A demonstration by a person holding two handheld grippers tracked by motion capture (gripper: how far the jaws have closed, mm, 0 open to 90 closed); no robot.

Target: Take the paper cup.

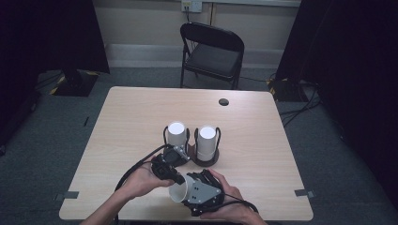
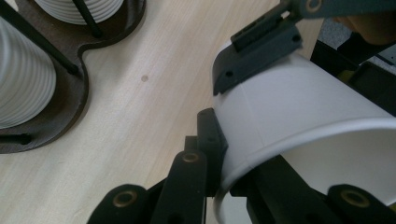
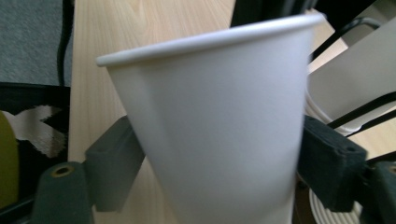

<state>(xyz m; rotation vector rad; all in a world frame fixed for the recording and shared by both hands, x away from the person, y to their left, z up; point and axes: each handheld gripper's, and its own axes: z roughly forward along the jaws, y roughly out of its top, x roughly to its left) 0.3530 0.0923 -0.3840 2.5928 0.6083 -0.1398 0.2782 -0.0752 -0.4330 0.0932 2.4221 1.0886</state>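
Plainly white paper cup [image 3: 210,121], rolled rim, lying sideways, gripped by both tools, left [image 2: 224,154], right [image 3: 219,154]

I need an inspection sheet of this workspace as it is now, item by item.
Surface: light wood table, with a dark hole near the far edge.
Job's things: paper cup on its side between both grippers; two cup stacks in a dark holder.
Clutter: nothing seen.
Grippers: left gripper pinches the cup's wall at the rim; right gripper presses the cup's sides.
Cables: a black cable trails from each gripper.
Surroundings: black folding chair behind the table; floor cables at right.
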